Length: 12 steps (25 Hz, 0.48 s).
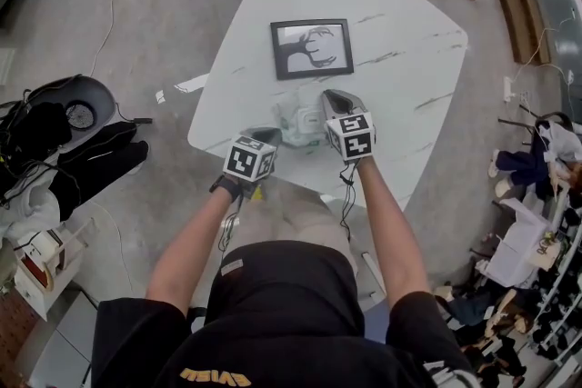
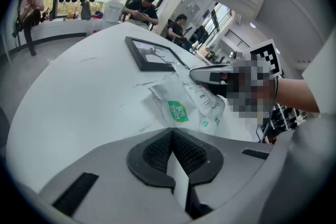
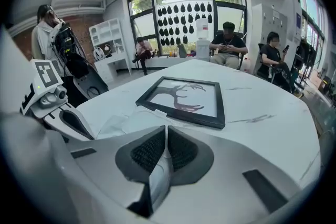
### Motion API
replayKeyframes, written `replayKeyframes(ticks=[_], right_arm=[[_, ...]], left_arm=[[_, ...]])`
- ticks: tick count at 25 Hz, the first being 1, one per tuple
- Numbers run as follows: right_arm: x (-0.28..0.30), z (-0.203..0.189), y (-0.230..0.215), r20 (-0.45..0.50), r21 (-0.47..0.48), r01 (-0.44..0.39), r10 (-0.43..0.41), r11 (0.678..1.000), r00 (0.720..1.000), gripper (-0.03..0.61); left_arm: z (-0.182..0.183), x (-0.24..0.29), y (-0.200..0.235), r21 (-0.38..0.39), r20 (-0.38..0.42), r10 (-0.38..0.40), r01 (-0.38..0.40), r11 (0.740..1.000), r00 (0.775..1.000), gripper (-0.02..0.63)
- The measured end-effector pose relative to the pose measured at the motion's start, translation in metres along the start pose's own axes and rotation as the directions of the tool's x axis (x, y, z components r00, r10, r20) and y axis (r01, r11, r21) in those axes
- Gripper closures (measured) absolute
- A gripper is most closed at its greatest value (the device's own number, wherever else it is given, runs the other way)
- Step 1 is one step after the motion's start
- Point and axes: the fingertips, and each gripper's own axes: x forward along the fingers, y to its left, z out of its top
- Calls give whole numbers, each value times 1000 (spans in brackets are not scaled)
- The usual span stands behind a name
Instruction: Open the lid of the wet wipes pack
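1. Lying crumpled on the white marbled table [image 1: 400, 41], the wet wipes pack [image 1: 296, 118] sits just in front of a black picture frame [image 1: 312, 48].
2. Its near edge is clamped in the left gripper [image 2: 171, 132], whose jaws are pressed together on a thin white fold.
3. The right gripper [image 3: 165, 131] pinches a thin translucent strip of the pack, apparently its lid flap.

From above, the wet wipes pack [image 1: 293, 118] is partly hidden: near edge under the left tool [image 1: 264, 136], right side under the right tool [image 1: 335, 103]. Which part of the pack the pale flap [image 3: 159, 181] pinched in that tool is cannot be told.
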Motion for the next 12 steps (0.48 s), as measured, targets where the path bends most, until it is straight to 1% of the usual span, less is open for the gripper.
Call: replayKeyframes(ticks=[4, 7, 9, 11, 12], right_arm=[[5, -7, 2, -6, 8, 3, -3, 1000, 1000, 563], [7, -13, 5, 9, 24, 25, -26, 999, 1000, 561], [11, -15, 7, 13, 1, 37, -37, 999, 999, 561], [10, -13, 5, 14, -25, 17, -17, 1000, 1000, 575], [3, -10, 3, 22, -22, 15, -15, 1000, 1000, 575]], left_arm=[[-4, 1, 0, 3, 5, 2, -2, 1000, 1000, 598], [-9, 2, 3, 27, 7, 10, -10, 1000, 1000, 598], [-12, 5, 7, 41, 9, 24, -25, 999, 1000, 598], [-10, 6, 10, 28, 11, 33, -33, 999, 999, 598], [-6, 3, 9, 23, 22, 39, -40, 999, 999, 597]])
